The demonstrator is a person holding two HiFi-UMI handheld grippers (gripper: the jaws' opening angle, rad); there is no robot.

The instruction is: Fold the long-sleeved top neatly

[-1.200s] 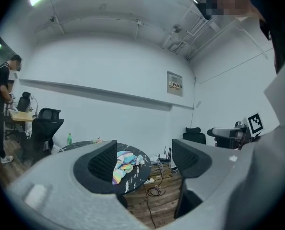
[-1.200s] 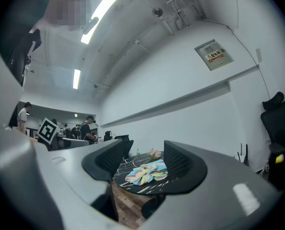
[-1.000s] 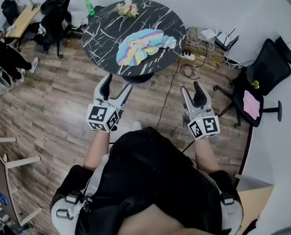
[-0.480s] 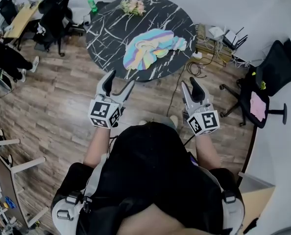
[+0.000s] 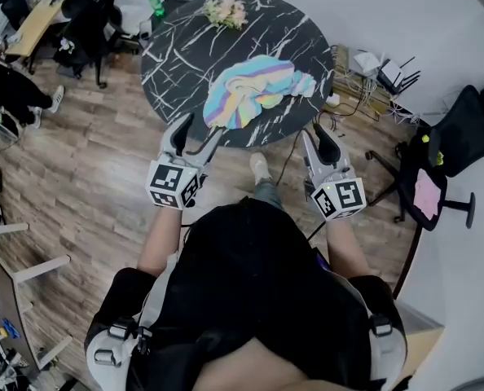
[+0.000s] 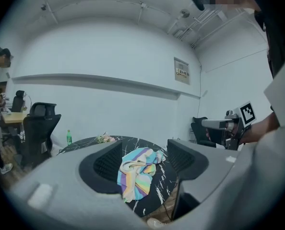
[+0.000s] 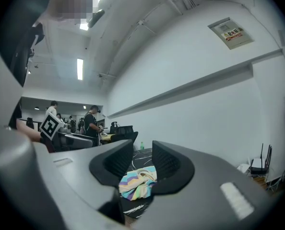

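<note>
Change: both grippers are brought nearer the round black white-veined marble table point(image 5: 177, 51) than a second earlier.
Left gripper point(image 5: 200, 129): jaws have just been closing slightly, yet are held wide apart, empty.
Right gripper point(image 5: 314, 133): jaws have just been closing; a narrow gap is kept, empty.
Garment: pastel rainbow-striped long-sleeved top point(image 5: 254, 88) is seen crumpled on the table's near half, untouched.

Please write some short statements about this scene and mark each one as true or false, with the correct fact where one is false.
The striped top lies crumpled on the round black table. True.
Both grippers grip the top. False: the left gripper and right gripper are empty and short of it; their jaws, apart, have just been closing.
A bunch of flowers lies on the table. True.
The floor is carpeted. False: the floor is wood planks.
</note>
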